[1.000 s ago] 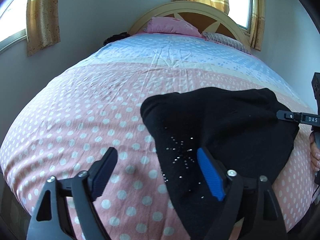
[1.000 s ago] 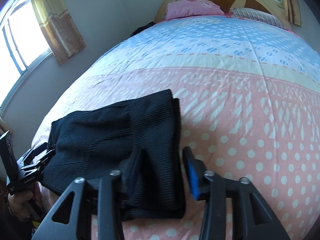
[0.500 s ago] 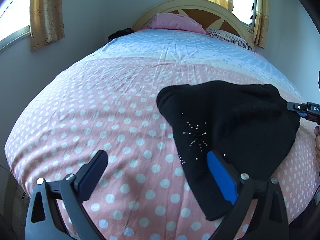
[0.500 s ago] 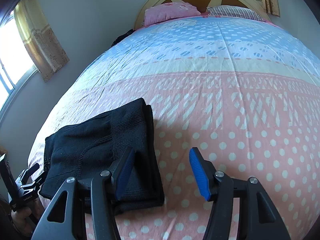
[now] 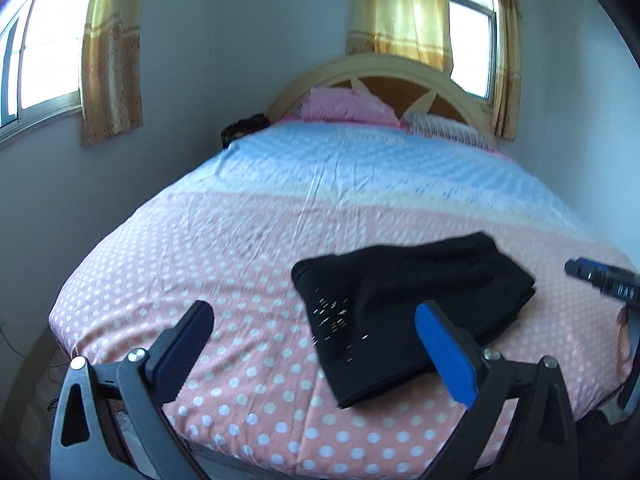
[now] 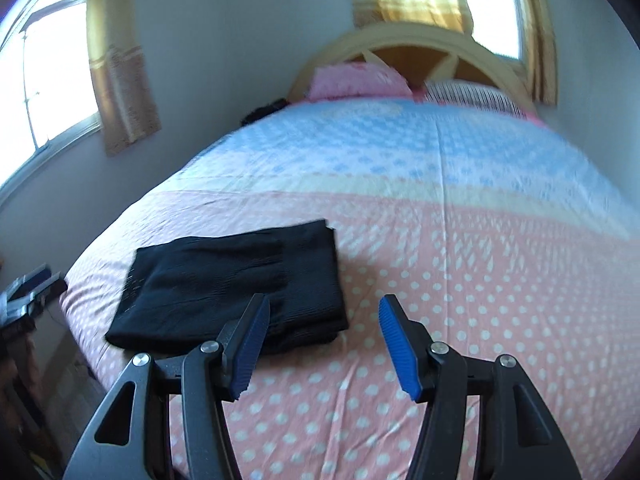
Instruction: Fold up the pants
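Left gripper (image 5: 312,338): jaws spread wide, holding nothing, raised off the bed; the blue right pad sits in front of the cloth.
Right gripper (image 6: 322,344): jaws spread, empty; the left pad overlaps the bundle's near edge in view, contact unclear.
Pants (image 5: 412,312): black, folded into a compact rectangle near the foot edge of the bed (image 5: 240,248), ahead-right of the left jaws, ahead-left of the right jaws, so between both.
Long axis: roughly across the bed.
Nearer: cannot tell.
Judgement: fold looks finished.
Writing: partial "DA" on the right gripper's body; small shiny studs on the pants.
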`<state>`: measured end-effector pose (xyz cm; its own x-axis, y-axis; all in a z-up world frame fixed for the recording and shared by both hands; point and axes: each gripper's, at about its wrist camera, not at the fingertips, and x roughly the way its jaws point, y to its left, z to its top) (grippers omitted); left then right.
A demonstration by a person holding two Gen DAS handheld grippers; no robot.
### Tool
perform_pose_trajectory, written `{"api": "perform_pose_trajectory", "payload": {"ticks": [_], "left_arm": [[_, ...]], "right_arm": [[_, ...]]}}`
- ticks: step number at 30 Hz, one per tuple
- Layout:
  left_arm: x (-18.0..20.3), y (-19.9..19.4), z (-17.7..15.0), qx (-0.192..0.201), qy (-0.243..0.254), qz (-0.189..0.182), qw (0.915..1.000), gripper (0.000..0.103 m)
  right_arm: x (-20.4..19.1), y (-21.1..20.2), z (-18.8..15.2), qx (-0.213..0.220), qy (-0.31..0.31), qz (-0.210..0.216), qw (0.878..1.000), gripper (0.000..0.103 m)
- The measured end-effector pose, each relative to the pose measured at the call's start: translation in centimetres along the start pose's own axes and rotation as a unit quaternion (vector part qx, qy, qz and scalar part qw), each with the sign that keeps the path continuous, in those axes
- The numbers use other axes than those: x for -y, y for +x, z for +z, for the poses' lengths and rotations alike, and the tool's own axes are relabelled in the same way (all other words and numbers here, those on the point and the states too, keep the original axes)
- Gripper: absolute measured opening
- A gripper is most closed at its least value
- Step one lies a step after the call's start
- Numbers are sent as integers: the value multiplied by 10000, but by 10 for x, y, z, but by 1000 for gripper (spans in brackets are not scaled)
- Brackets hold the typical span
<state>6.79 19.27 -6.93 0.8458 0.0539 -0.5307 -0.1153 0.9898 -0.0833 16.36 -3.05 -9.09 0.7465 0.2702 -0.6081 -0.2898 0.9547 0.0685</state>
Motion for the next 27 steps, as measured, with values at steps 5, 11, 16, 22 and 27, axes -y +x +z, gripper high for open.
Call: {"api": "perform_pose_trajectory", "payload": {"ticks": [5,11,16,22,27], "left_arm": [[10,-14,8,222,-47,-135,9997,103],[11,-22,11,346,-100,-110,9993,103],[10,-23,11,355,-176,-53,9992,103],[13,-27,11,367,-158,-41,9992,103],[14,-28,11,374,-150,-18,9992,103]], "right_arm": [[-32,-36,-2,450,-528,-15,9976,67],[-49,-55,-2,647,-685,157,9954,68],[-54,-60,-6,718,-706,165,9948,68],[-53,-61,-9,723,-693,162,9948,68],[-51,-60,-12,697,-667,184,9952,68]]}}
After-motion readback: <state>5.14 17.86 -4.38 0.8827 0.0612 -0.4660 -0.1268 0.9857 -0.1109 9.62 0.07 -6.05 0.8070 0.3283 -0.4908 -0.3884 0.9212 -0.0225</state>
